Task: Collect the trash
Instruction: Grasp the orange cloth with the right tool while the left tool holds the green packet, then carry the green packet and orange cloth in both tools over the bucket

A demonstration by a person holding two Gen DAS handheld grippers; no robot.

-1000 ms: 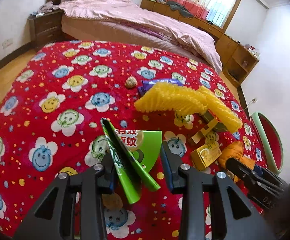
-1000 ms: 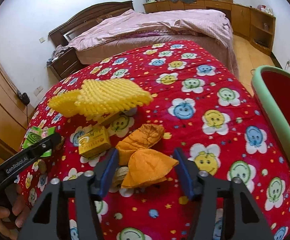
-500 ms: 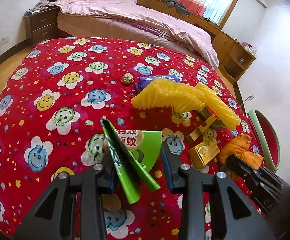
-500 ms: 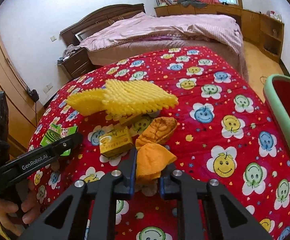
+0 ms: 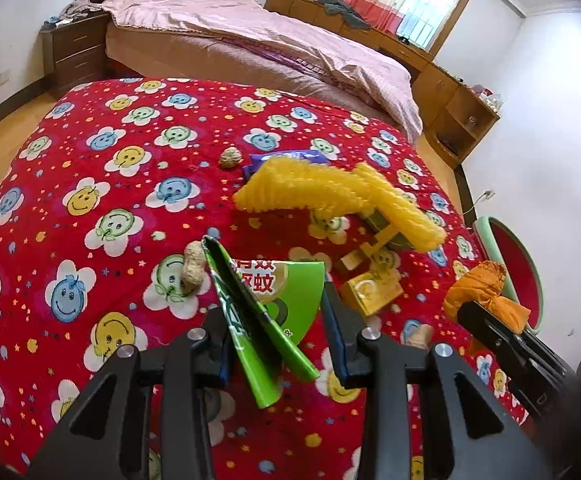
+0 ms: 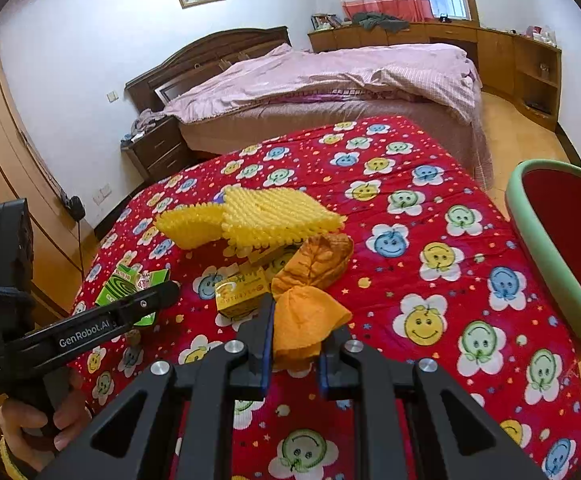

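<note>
My left gripper point(image 5: 276, 322) is shut on a flattened green mosquito-coil box point(image 5: 266, 300) and holds it above the red smiley-flower cloth point(image 5: 90, 200). It also shows in the right wrist view point(image 6: 130, 284). My right gripper point(image 6: 296, 332) is shut on an orange peel point(image 6: 306, 320), lifted off the cloth; the peel shows in the left wrist view point(image 5: 486, 292) too. The red bin with a green rim point(image 6: 546, 248) stands at the right edge of the table.
On the cloth lie a yellow foam fruit net point(image 5: 330, 192), a small yellow box point(image 5: 370, 292), a purple wrapper point(image 5: 286, 158), a peanut point(image 5: 192, 266), a walnut point(image 5: 230, 157) and a flat brown carton point(image 5: 370, 246). A bed point(image 6: 322, 80) stands behind.
My right gripper has closed on the orange peel and lifted it. My left gripper has risen with the green box, uncovering the peanut beneath it.
</note>
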